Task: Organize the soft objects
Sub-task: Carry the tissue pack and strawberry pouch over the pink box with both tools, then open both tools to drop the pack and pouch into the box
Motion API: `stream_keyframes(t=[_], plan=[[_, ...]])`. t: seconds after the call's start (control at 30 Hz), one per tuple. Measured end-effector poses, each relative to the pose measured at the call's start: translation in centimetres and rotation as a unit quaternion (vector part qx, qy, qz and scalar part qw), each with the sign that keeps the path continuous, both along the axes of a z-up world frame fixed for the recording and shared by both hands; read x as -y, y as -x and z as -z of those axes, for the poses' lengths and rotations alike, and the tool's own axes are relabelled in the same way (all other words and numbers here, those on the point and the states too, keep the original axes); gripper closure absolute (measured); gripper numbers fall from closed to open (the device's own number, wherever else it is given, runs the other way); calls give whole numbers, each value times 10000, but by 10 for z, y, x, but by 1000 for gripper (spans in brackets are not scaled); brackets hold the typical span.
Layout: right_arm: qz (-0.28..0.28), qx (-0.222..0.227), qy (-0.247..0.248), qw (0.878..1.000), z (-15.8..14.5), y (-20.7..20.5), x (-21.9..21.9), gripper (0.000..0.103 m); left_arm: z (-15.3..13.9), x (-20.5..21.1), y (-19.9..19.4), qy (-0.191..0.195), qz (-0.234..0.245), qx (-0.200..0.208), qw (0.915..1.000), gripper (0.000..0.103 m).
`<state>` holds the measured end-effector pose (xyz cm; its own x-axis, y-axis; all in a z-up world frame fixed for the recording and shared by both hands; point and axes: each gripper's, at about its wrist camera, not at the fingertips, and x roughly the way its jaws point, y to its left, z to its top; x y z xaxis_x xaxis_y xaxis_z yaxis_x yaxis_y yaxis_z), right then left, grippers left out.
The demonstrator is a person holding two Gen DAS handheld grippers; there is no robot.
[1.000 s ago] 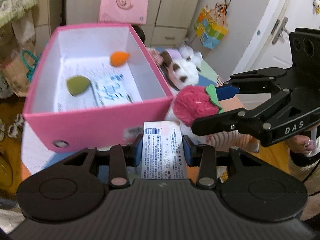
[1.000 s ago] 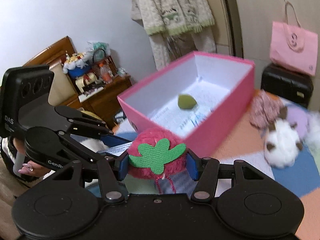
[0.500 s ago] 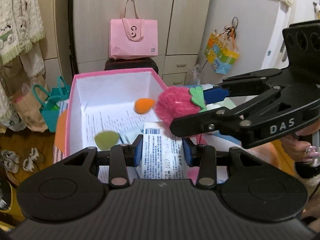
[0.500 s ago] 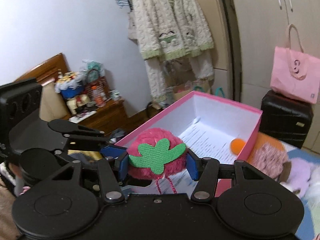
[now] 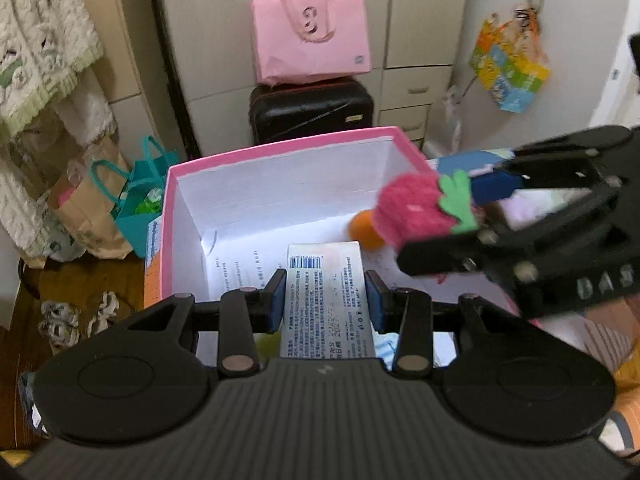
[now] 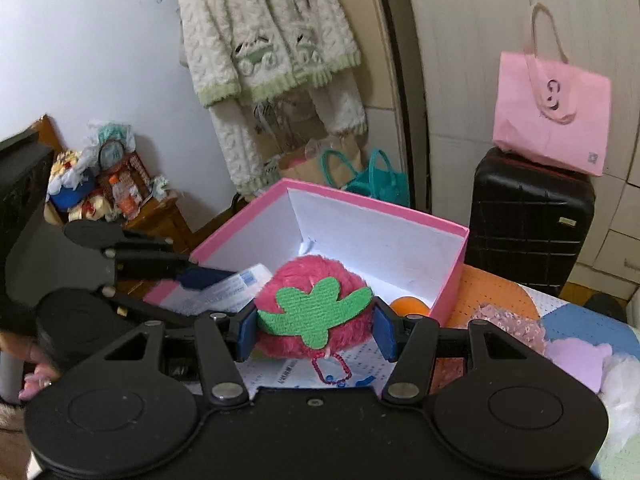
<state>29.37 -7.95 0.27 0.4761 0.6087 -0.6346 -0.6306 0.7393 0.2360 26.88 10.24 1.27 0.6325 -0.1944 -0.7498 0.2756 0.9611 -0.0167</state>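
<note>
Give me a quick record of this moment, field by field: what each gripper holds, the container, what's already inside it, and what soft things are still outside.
left gripper: shut on flat white printed packet
right gripper: shut on fluffy pink strawberry plush with green felt leaf
container: open pink cardboard box with white interior
inside box: orange sponge, printed paper sheets
outside box: lilac plush, pink floral fabric piece
position: both held items over the box

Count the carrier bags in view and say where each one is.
3. A pink bag sits on the black suitcase; a teal bag and a brown paper bag stand on the floor beside the pink box. More may be hidden.
</note>
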Motion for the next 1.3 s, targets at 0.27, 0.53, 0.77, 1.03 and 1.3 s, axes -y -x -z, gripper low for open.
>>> stream_keyframes(t=[0.27, 0.53, 0.77, 1.03, 1.3], plan=[[-69, -12, 331, 9994, 14, -11, -10, 41, 5, -17, -21, -5, -317, 187, 9993, 64], [-427, 259, 890, 9948, 23, -14, -37, 40, 10, -19, -32, 165, -199, -75, 9996, 62], [-587, 222, 881, 9941, 30, -19, -41, 35, 2, -21, -24, 193, -171, 171, 9995, 61], [-425, 465, 509, 9967, 14, 4, -18, 32, -17, -30, 17, 431, -92, 508, 9977, 56], [-387, 686, 520, 9955, -2, 52, 0, 32, -33, -19, 65, 198, 170, 736, 9969, 51]])
